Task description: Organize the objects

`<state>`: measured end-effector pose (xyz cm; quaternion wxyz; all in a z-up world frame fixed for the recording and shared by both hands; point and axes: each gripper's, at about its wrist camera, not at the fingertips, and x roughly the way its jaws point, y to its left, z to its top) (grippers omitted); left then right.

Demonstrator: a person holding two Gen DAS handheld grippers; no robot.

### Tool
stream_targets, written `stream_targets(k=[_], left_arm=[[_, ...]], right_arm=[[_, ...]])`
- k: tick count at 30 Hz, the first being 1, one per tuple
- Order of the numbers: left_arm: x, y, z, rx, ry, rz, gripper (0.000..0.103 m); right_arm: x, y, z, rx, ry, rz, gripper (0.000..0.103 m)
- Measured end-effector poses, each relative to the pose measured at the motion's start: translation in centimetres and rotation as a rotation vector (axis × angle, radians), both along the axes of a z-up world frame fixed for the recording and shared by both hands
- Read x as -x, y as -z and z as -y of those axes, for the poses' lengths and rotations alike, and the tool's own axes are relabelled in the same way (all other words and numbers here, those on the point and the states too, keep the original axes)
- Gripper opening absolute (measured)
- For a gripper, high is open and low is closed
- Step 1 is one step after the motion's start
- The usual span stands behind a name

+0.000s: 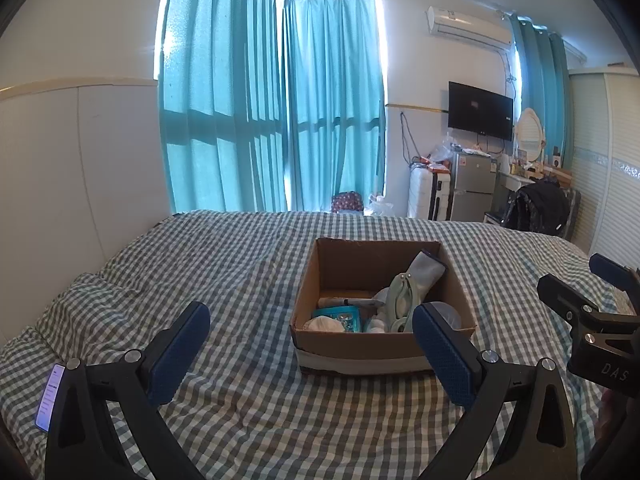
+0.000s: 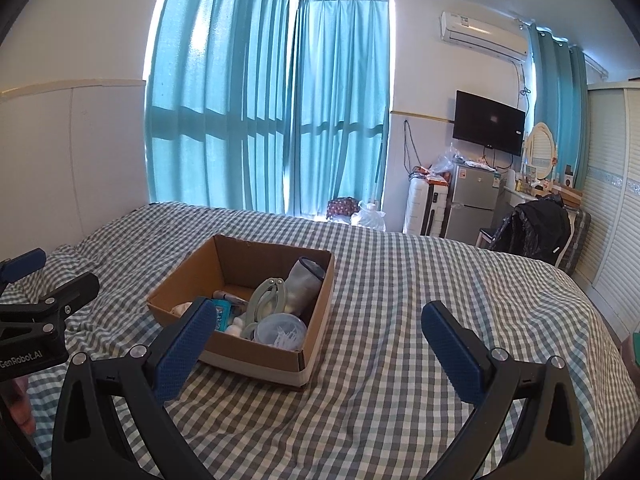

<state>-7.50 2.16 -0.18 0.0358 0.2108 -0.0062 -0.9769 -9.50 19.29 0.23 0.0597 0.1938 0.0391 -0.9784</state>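
Cardboard, brown and open-topped, forms the box [image 1: 384, 312] that sits on the green-and-white checked bedspread [image 1: 248, 288], with a pale tape band along its near bottom edge. Inside it lie a grey-green folding tool [image 2: 264, 300] with two rivets at its hinge, a rolled grey cloth pouch [image 2: 306, 280] leaning against the far right wall, a clear round lidded tub [image 2: 282, 330] of small white pieces, a teal packet [image 1: 340, 317], a dark-tipped pen [image 1: 360, 302] and some white cotton balls [image 2: 236, 326]. The left gripper [image 1: 310, 358] hangs above the bedspread with its blue-padded jaws spread wide and nothing between them, the box just ahead of its right finger. The right gripper [image 2: 320, 346] is likewise spread wide and empty, the box beside its left finger. A lit phone [image 1: 50, 396] lies on the bedspread at the far left. Teal curtains [image 2: 264, 112] cover the windows behind.
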Motion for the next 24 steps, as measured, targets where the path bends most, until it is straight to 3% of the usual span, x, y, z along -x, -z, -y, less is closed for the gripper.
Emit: stream_targets(k=[24], left_arm=[[-0.54, 0.61, 0.12, -0.005, -0.016, 0.003, 0.103]], right_arm=[[0.20, 0.58, 0.84, -0.018, -0.005, 0.016, 0.103]])
